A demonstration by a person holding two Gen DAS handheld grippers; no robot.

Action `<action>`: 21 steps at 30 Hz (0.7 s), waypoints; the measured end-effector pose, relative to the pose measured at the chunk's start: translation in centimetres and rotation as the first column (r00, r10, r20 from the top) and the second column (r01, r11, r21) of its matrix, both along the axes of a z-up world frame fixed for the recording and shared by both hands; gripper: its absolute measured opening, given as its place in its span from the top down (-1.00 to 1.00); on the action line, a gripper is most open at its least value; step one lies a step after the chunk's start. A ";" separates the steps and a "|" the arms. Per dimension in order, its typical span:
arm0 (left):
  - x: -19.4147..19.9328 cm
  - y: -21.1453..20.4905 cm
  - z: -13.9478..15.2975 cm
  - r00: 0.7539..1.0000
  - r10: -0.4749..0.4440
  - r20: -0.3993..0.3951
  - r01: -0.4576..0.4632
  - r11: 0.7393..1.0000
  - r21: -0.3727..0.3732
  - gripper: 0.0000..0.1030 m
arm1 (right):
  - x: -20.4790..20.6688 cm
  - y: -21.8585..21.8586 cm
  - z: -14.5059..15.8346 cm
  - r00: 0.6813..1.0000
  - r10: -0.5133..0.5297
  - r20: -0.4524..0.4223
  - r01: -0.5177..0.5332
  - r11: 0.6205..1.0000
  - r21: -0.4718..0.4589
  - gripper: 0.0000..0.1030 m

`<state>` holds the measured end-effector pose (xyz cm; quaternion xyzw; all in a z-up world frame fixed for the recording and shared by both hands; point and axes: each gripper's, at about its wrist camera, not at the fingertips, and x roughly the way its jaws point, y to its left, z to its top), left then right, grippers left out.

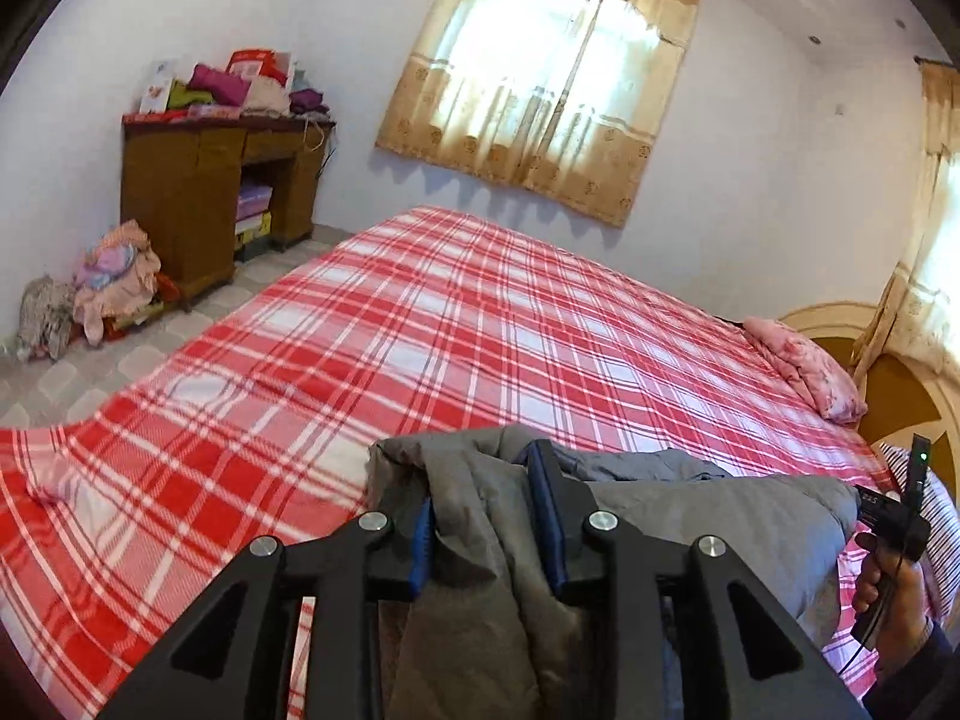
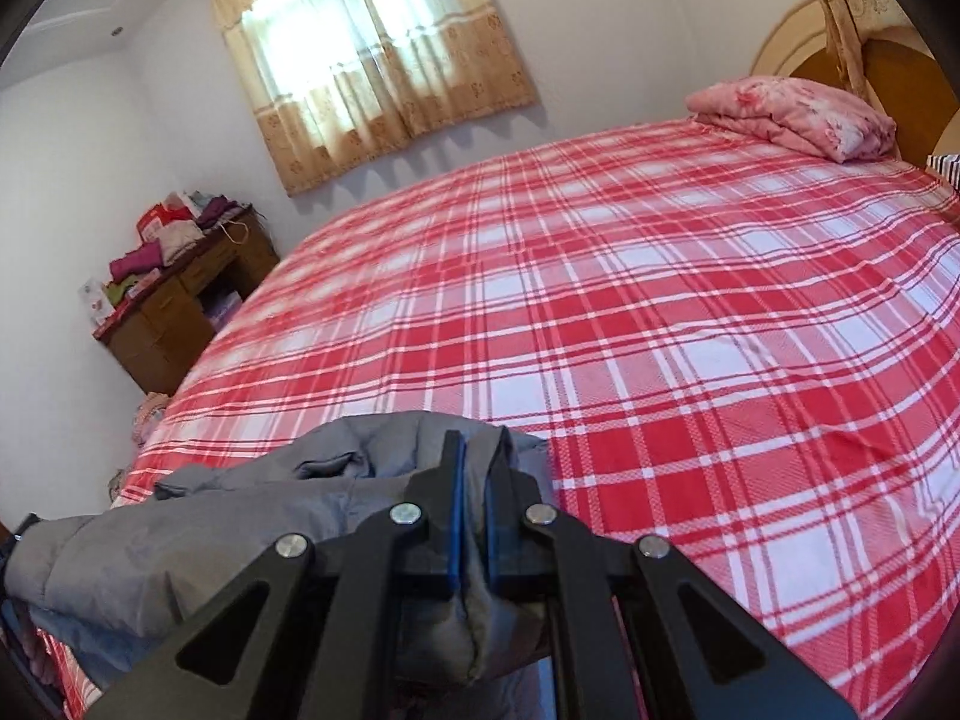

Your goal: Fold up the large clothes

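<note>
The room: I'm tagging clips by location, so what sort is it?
A home bedroom, most likely: a wide bed under a red-and-white plaid sheet, a folded pink floral quilt by the headboard, beige curtains.

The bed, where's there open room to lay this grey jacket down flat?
Most of the plaid bedspread is bare, from the grey jacket held by both tools at the near edge up to the folded pink quilt by the headboard. The wooden desk is piled with clothes, and more clothes crowd the floor beside it.
</note>
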<state>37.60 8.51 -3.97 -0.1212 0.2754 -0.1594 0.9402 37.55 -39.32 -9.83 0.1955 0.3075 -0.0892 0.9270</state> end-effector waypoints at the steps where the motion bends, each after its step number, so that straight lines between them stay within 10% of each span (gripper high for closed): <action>1: 0.2 -0.3 0.2 1.000 -0.005 0.007 0.005 1.000 0.022 0.36 | 0.2 -0.2 -0.4 1.000 -0.003 -0.015 0.003 1.000 -0.003 0.86; 6: 2.1 -2.8 -0.4 0.999 0.036 -0.005 -0.034 0.984 0.175 0.33 | 1.6 -1.0 -2.0 0.998 -0.014 -0.057 0.016 0.999 0.032 0.84; 10: 3.8 -0.4 -1.0 0.997 -0.039 -0.066 0.030 0.991 -0.128 -0.57 | 2.5 -0.5 -1.9 0.998 0.008 -0.065 -0.005 0.999 0.045 0.71; 14: 4.3 1.2 -0.1 0.994 0.093 -0.060 -0.100 0.985 -0.137 -0.65 | 3.1 0.0 -0.9 0.998 -0.002 -0.063 0.002 1.000 0.012 0.49; 18: 2.4 2.0 1.9 0.965 0.258 0.036 -0.256 0.965 -0.051 -0.65 | 3.6 -0.3 0.5 0.999 -0.040 -0.017 0.040 0.999 -0.019 -0.84; 21: 0.7 1.2 3.1 0.946 0.303 0.118 -0.303 0.953 -0.018 -0.67 | 3.5 0.5 1.7 0.998 -0.055 -0.008 0.054 0.997 -0.056 -0.62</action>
